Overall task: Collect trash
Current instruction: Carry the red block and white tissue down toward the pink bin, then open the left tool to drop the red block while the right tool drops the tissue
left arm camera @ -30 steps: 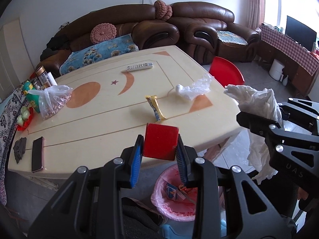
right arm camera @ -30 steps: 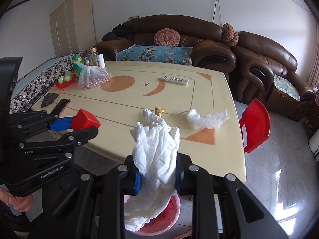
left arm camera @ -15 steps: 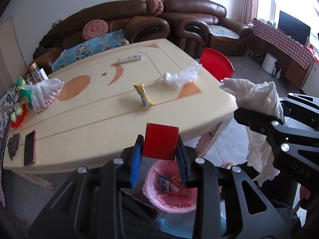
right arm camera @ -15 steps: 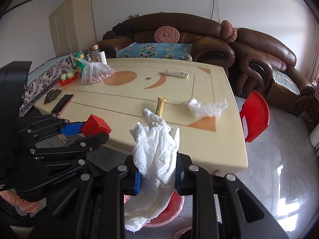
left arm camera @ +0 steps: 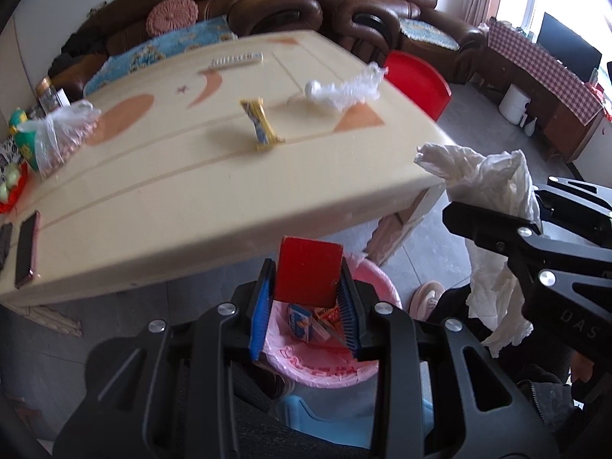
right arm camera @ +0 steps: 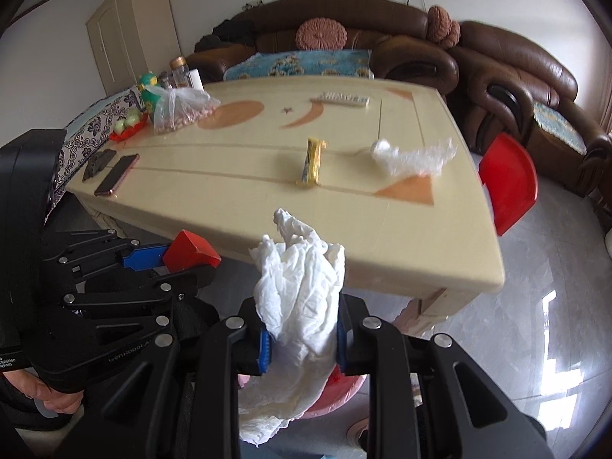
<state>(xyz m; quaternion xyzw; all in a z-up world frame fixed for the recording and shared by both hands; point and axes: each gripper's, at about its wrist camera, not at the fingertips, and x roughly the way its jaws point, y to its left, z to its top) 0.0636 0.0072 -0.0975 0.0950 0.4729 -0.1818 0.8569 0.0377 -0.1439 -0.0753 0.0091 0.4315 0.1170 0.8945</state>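
Note:
My left gripper (left arm camera: 306, 306) is shut on a small red box (left arm camera: 308, 271) and holds it over a pink-lined trash bin (left arm camera: 325, 363) on the floor in front of the table; the bin holds a few small cartons. My right gripper (right arm camera: 302, 344) is shut on a crumpled white tissue (right arm camera: 302, 298), to the right of the left one, with the pink bin (right arm camera: 340, 390) partly hidden below it. A yellow snack wrapper (left arm camera: 262, 124) and a crumpled clear plastic wrap (left arm camera: 344, 90) lie on the cream table (left arm camera: 191, 199).
On the table are also a remote (left arm camera: 237, 60), a bag of nuts (left arm camera: 61, 134), a phone (left arm camera: 26, 248) and jars at the left. A red stool (left arm camera: 417, 80) stands at the table's right side. Brown sofas stand behind.
Both grippers have drawn back and down from the table edge with their loads. The pink bin now lies right under the left gripper's red box.

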